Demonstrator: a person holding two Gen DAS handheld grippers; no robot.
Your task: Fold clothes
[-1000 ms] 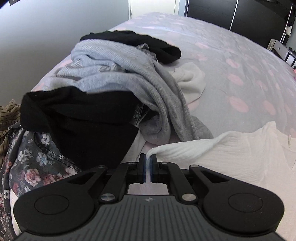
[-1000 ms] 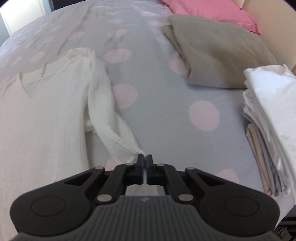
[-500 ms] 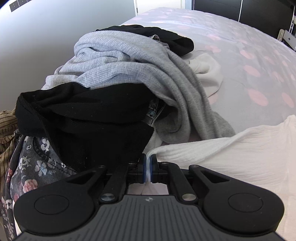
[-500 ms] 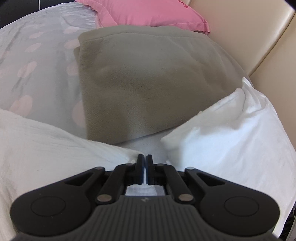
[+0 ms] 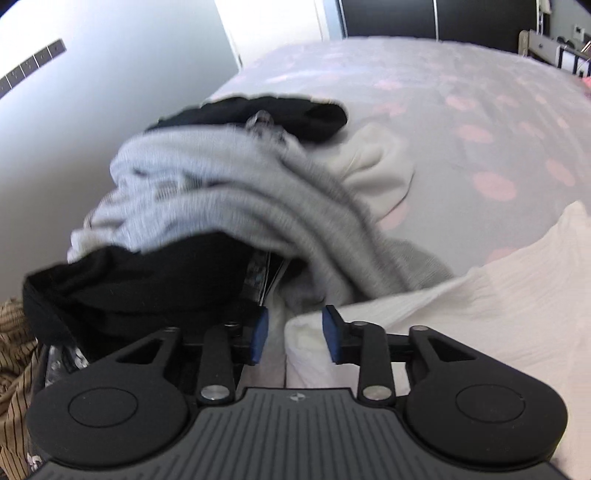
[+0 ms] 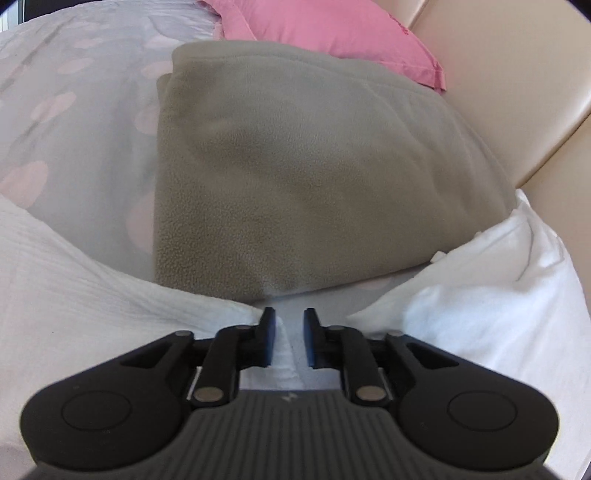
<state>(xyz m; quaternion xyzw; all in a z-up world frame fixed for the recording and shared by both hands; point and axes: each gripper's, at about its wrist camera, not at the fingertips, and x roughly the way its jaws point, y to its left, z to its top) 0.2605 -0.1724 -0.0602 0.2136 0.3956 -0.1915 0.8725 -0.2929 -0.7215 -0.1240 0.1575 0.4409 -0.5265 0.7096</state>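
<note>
1. Now we have both tongs spread apart and holding nothing: the left gripper [image 5: 293, 334] has its blue pads standing either side of a rolled edge of the white garment [image 5: 480, 306], and the right gripper [image 6: 290, 338] has a strip of the same white cloth lying loose between its jaws.
2. We find the white garment [image 6: 92, 295] spread low on the dotted bedspread [image 5: 461, 92], running rightward from the left tongs and leftward from the right tongs, so it lies between our two hands.
3. We judge it light, soft and crinkled, with no stiffness at all; it will sag and slide unless we pinch a doubled edge or a seam and not a single layer.
4. We would take hold at the near corners or the hem, one per hand, keeping the cloth taut between them for the next fold.
5. Left of the garment sits a heap of unfolded clothes: a grey sweater [image 5: 229, 192] over a black garment [image 5: 147, 280], perhaps with a floral piece under it, though blur makes that uncertain.
6. Beyond the right tongs lie a folded olive blanket [image 6: 314, 166], a pink pillow [image 6: 332, 26] and a white stack [image 6: 498, 288] on the right.
</note>
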